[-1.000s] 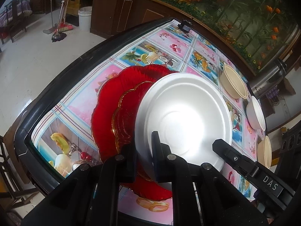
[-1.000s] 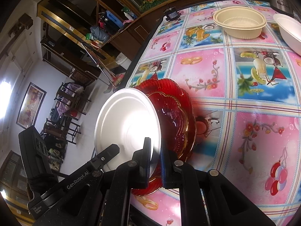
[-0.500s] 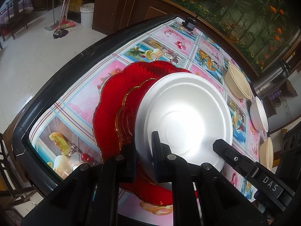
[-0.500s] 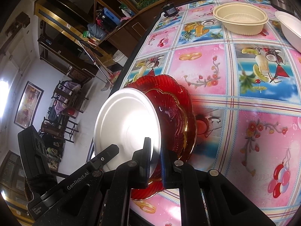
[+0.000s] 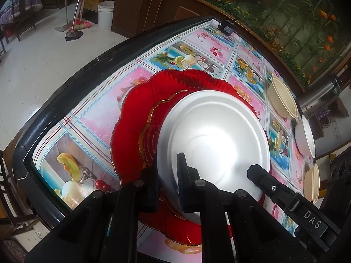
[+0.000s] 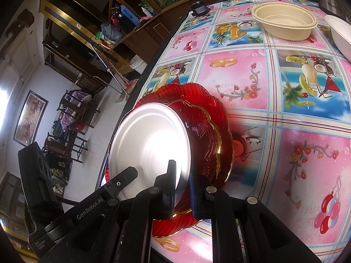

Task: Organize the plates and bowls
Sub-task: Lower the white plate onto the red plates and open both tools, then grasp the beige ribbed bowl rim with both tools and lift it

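Note:
A white foam plate (image 5: 215,135) hangs tilted over two stacked red glass plates: a large one (image 5: 131,118) with a smaller gold-rimmed one (image 5: 153,129) on it. My left gripper (image 5: 167,173) is shut on the white plate's near rim. My right gripper (image 6: 181,184) is shut on the same white plate (image 6: 149,140) at its other edge; the red plates (image 6: 210,135) lie just beneath. Whether the white plate touches them I cannot tell.
A beige bowl (image 6: 285,19), a white bowl (image 6: 340,35) and another beige bowl (image 5: 312,184) stand farther along the patterned tablecloth (image 6: 274,87). A steel flask (image 5: 318,100) stands beyond them. The table's black edge (image 5: 65,87) runs close to the red plates.
Both grippers have carried the white plate a little lower and closer over the red plates. Both grips are unchanged.

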